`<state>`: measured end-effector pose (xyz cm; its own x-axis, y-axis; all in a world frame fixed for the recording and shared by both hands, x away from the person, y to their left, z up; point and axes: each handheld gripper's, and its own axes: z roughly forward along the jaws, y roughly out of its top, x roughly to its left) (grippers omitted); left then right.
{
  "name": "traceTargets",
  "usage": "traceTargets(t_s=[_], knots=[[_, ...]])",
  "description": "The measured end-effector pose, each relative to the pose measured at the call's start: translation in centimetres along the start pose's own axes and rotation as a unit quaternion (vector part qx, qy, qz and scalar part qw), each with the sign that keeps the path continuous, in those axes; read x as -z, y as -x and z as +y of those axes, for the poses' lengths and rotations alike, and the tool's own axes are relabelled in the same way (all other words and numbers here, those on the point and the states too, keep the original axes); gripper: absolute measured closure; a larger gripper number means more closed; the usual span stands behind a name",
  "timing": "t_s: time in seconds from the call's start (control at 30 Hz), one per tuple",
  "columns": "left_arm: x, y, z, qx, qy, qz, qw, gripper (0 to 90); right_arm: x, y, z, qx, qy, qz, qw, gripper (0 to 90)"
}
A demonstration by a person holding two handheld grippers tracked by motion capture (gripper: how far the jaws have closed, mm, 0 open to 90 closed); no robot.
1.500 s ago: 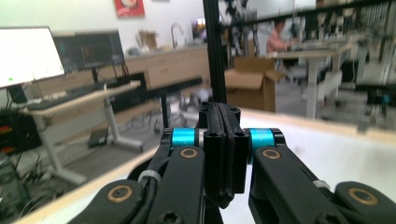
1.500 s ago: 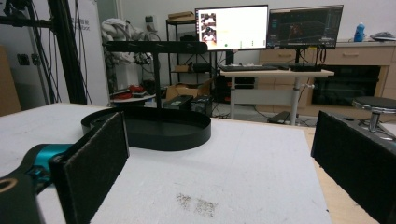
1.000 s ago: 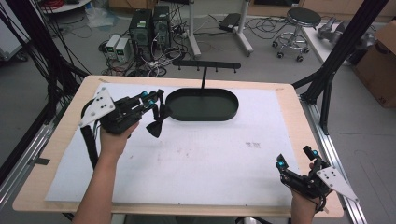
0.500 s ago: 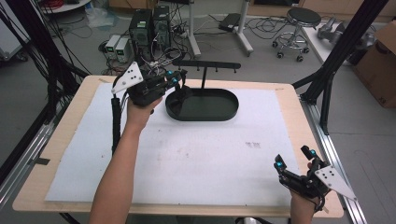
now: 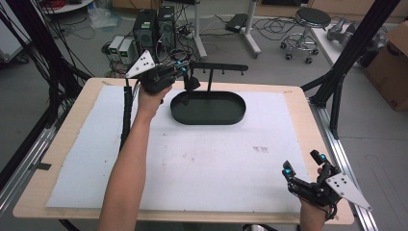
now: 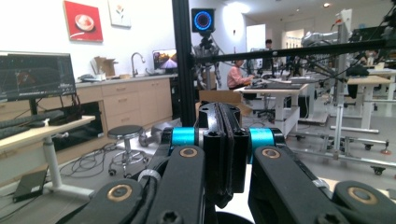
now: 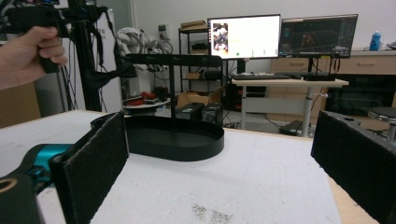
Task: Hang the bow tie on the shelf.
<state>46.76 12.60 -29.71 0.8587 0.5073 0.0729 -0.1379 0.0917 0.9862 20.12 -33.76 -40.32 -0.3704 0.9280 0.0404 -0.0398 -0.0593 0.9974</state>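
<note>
A black stand has an oval tray [image 5: 226, 117] [image 7: 187, 144], a post and a horizontal bar [image 5: 221, 68] [image 7: 173, 59] with small pegs. My left gripper [image 5: 185, 72] [image 6: 224, 154] hovers at the bar's left end, above the tray's left rim. It is shut on a black bow-shaped piece [image 5: 192, 84] [image 7: 109, 74] that hangs just under the bar's end. In the left gripper view the jaws are pressed together on a thin black edge. My right gripper [image 5: 301, 163] [image 7: 224, 163] rests open near the table's front right corner, with nothing between its pads [image 7: 91, 163].
A white mat [image 5: 202, 163] covers the wooden table [image 5: 298, 103]. Black frame posts [image 5: 346, 62] rise at the table's right and left sides. Computers [image 5: 151, 29], cables and a stool [image 5: 308, 24] stand on the floor beyond the far edge.
My left gripper has lifted and moved right and back with the black piece, from left of the tray to the bar's left end. The right gripper has stayed put.
</note>
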Motion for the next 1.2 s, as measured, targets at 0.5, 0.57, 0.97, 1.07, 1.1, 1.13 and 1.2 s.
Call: traceTargets(t_s=[0.5, 0.57, 0.97, 1.07, 1.1, 1.13, 1.2], knots=[[-0.6, -3.6, -1.3, 0.009, -0.029, 0.033, 0.9990, 88.1, -0.2, -1.0, 0.2, 0.013, -0.006, 0.017, 0.9998, 3.1], [-0.5, -3.8, -1.5, 0.010, -0.036, 0.041, 0.9985, 88.1, -0.2, -1.1, 0.3, 0.013, -0.004, 0.016, 0.9998, 3.1], [1.0, -5.0, -2.7, 0.027, -0.043, 0.107, 0.9930, 70.4, -0.2, -1.5, 0.3, 0.020, -0.006, 0.021, 0.9995, 3.1], [1.8, -5.3, -2.9, 0.033, -0.052, 0.136, 0.9888, 31.2, -0.3, -1.7, 0.2, 0.020, -0.009, 0.026, 0.9994, 3.1], [2.1, -5.3, -3.0, 0.031, -0.054, 0.140, 0.9882, 23.4, -0.4, -1.8, 0.2, 0.017, -0.010, 0.027, 0.9994, 3.1], [2.5, -5.2, -3.1, 0.026, -0.056, 0.143, 0.9878, 23.4, -0.4, -1.8, 0.2, 0.017, -0.010, 0.027, 0.9994, 3.1], [3.2, -5.0, -3.1, 0.018, -0.060, 0.146, 0.9873, 21.6, -0.5, -1.8, 0.2, 0.017, -0.009, 0.027, 0.9994, 3.1]])
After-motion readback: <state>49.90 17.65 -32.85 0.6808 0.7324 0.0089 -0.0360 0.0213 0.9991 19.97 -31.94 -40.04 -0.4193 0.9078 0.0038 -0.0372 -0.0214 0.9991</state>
